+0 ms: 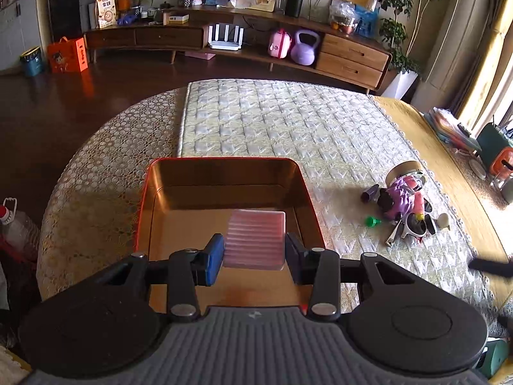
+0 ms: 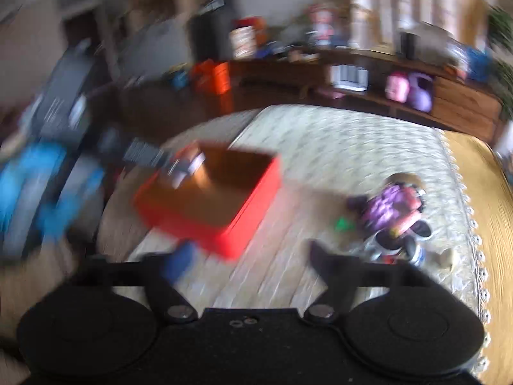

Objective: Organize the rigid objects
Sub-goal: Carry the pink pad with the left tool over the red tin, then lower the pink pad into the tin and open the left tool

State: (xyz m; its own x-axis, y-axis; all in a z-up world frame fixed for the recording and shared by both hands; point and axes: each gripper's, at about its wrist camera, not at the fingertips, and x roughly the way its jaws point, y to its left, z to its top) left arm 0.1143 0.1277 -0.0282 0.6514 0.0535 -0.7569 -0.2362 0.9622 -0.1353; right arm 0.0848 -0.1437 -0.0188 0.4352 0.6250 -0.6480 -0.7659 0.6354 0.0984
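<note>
My left gripper (image 1: 254,253) is shut on a ribbed pink translucent block (image 1: 255,239) and holds it over the near part of a red tin box (image 1: 224,163) with a gold inside. The box (image 2: 253,205) also shows in the blurred right wrist view, with the left gripper over its far corner. A pile of small objects (image 1: 405,205) lies to the right of the box: a purple toy, a green cap, a round tin, a metal scoop. My right gripper (image 2: 250,256) is open and empty, above the quilted mat, left of the pile (image 2: 394,215).
The box and the pile rest on a quilted mat (image 1: 288,122) over a round lace-covered table (image 1: 105,147). A plastic bottle (image 1: 16,224) stands at the left below the table. A wooden sideboard (image 1: 352,57) lines the far wall.
</note>
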